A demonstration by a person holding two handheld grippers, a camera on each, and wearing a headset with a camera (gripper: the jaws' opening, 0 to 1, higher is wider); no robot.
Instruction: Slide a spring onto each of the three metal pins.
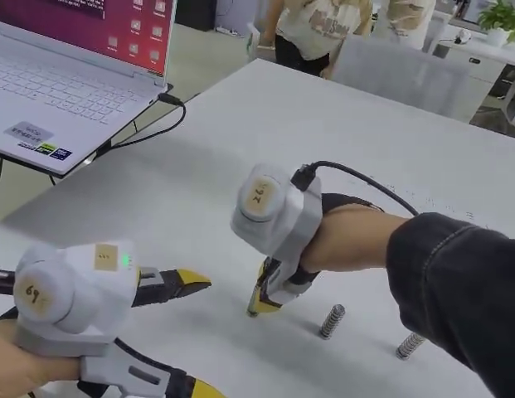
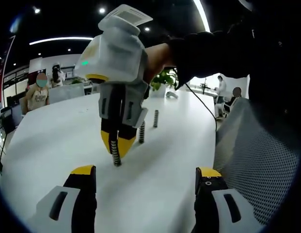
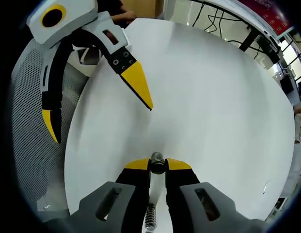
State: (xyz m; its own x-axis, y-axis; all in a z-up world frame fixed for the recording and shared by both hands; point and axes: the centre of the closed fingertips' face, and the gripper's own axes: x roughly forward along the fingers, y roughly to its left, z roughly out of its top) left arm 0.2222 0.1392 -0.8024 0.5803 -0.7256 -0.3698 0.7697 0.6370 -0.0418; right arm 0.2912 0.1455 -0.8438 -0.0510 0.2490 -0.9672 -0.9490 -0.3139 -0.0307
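The right tongs (image 3: 157, 169) are pinched narrow on a spring (image 3: 157, 160). The coil is caught between the two yellow tips, with its end poking just past them and the rest running back between the jaws. In the left gripper view these tongs point straight down at the bench (image 2: 53, 141). The held spring stands upright under the tips with its foot on the bench top. The coils hide whether a pin runs inside it, so that cannot be told.

The left tongs (image 2: 145, 171) are spread wide and hold nothing. They sit low over the bench and aim at the right tongs, which hang ahead of them, between the lines of their two tips.

Just beyond the right tongs, as the left tongs look, a second spring (image 2: 141, 132) and a third spring (image 2: 155, 118) stand upright on the bench. They are apart from each other and touched by neither tongs. In the head view they stand on the side of the right tongs where the dark sleeve (image 1: 456, 274) comes in.

Well away from both tongs, past the left pair, an open laptop (image 1: 66, 83) sits at the bench's edge with a black cable (image 1: 153, 128) plugged into its side. A mesh chair (image 2: 257, 160) stands beside the left tongs' right tip. People (image 1: 319, 29) stand beyond the far edge of the bench.
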